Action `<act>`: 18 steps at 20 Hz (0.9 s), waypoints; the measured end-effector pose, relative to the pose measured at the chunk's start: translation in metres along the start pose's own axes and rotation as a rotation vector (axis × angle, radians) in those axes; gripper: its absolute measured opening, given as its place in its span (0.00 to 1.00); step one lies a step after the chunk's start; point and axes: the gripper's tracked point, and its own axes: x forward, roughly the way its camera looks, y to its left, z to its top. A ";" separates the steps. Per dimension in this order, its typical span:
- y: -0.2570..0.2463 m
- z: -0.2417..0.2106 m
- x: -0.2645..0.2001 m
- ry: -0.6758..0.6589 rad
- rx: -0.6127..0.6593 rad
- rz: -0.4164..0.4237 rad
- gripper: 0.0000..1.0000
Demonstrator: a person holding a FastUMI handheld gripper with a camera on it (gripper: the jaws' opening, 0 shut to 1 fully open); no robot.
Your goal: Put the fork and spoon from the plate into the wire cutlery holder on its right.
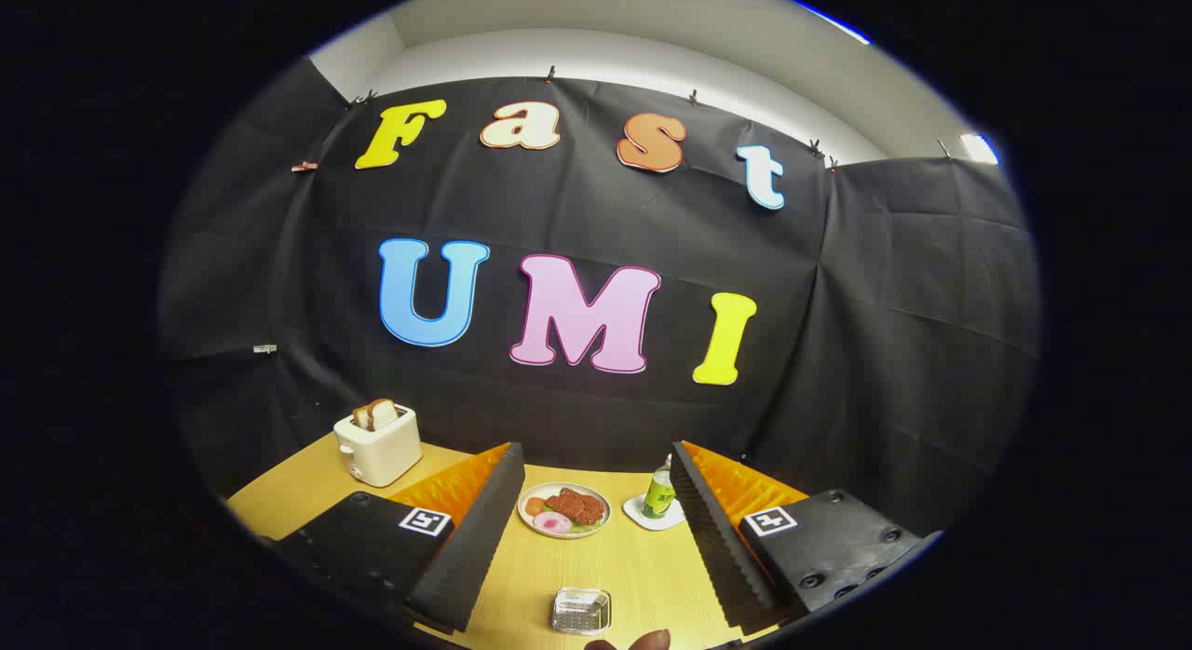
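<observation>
Hovering with the gripper point(585, 538) fingers spread and empty, I judge nothing done: plate point(563, 509) far ahead, wire cutlery holder point(580, 610) near, fork and spoon indiscernible.

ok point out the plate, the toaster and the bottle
plate point(537, 525): gripper view, bare rim at its near left edge
toaster point(380, 450): gripper view, middle of its front face
bottle point(659, 497): gripper view, middle of its body

A cream toaster point(377, 445) holding bread slices point(374, 413) stands on the wooden table point(643, 566), well apart from a green bottle point(659, 494) upright on a white coaster point(643, 514).
</observation>
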 end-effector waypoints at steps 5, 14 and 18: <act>0.000 -0.002 -0.003 0.004 0.005 0.002 0.98; -0.005 -0.001 -0.009 0.001 0.010 -0.009 0.98; -0.005 0.001 -0.010 -0.004 0.009 -0.012 0.98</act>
